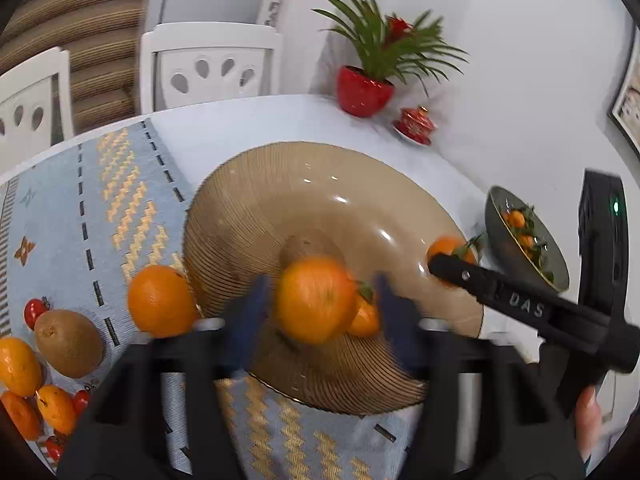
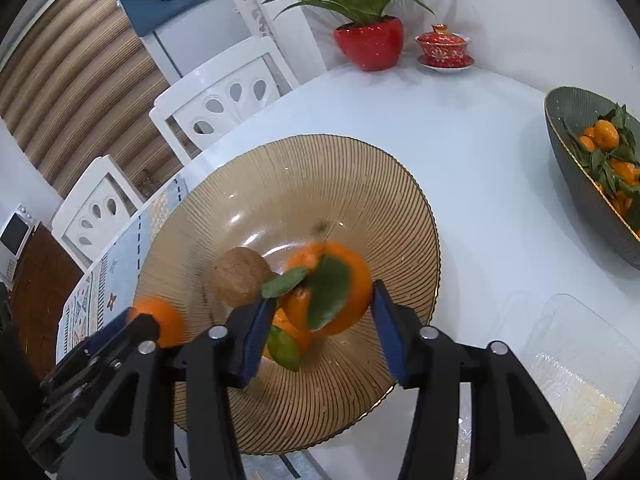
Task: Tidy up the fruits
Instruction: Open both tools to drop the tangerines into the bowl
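Observation:
A ribbed amber glass bowl (image 1: 248, 220) (image 2: 360, 168) stands mid-table with a kiwi (image 1: 308, 244) (image 2: 240, 278) and a small leafy mandarin (image 1: 366, 316) (image 2: 292, 332) in it. My left gripper (image 1: 320, 300) has blurred, parted jaws; an orange (image 1: 316, 300) lies between them over the bowl, and contact is unclear. In the right wrist view my left gripper (image 2: 132, 320) shows against that orange (image 2: 168, 320). My right gripper (image 2: 316, 316) stands open around a leafy mandarin (image 2: 352, 280), blurred, over the bowl. It also shows in the left wrist view (image 1: 444, 264) by that mandarin (image 1: 446, 248).
On the blue patterned mat (image 1: 120, 200) at left lie an orange (image 1: 160, 300), a kiwi (image 1: 68, 342), mandarins (image 1: 20, 366) and cherry tomatoes (image 1: 34, 312). A grey bowl of leafy mandarins (image 2: 572, 152) stands right, a clear plastic tray (image 2: 576, 368) front right, a red plant pot (image 2: 370, 46) and lidded cup (image 2: 442, 46) at back.

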`<state>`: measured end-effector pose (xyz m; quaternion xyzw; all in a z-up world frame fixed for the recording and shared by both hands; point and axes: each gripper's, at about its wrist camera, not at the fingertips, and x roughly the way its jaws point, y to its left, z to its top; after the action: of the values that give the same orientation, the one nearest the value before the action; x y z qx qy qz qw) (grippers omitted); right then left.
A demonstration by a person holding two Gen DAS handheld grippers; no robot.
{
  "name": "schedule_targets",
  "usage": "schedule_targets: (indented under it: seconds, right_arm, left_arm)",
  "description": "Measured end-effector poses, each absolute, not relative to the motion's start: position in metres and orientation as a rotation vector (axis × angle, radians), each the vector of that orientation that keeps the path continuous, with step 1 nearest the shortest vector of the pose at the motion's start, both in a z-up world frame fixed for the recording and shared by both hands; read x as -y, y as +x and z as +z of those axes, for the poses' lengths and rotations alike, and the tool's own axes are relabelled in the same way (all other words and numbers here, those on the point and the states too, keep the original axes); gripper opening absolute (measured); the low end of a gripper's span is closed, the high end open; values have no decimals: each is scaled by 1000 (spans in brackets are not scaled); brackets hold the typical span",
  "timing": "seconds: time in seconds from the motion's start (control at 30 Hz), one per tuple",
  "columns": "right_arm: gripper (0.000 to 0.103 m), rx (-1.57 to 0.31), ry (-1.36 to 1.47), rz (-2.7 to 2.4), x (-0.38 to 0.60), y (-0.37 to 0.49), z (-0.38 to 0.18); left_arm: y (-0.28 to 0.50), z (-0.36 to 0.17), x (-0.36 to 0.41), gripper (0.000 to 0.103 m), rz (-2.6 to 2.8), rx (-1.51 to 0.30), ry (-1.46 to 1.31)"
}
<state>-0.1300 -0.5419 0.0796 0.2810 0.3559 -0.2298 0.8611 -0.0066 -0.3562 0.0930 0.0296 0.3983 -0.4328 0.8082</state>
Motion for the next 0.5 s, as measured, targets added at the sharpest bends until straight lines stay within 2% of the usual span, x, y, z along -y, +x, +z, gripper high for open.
schedule_targets:
  seconds: [0.2,0.43,0.5]
  right_arm:
    - [53,-726,597,-465,532,-138,84]
    - [53,-723,533,-342,478,-134,91]
    - [57,-728,475,-291,451,-130,96]
  left_arm:
    - [-6,100,328,82,-925,-836,35]
    - [-6,106,249,84,-850,-819,-26]
    - [-6,106,219,87,-805,-816,-37]
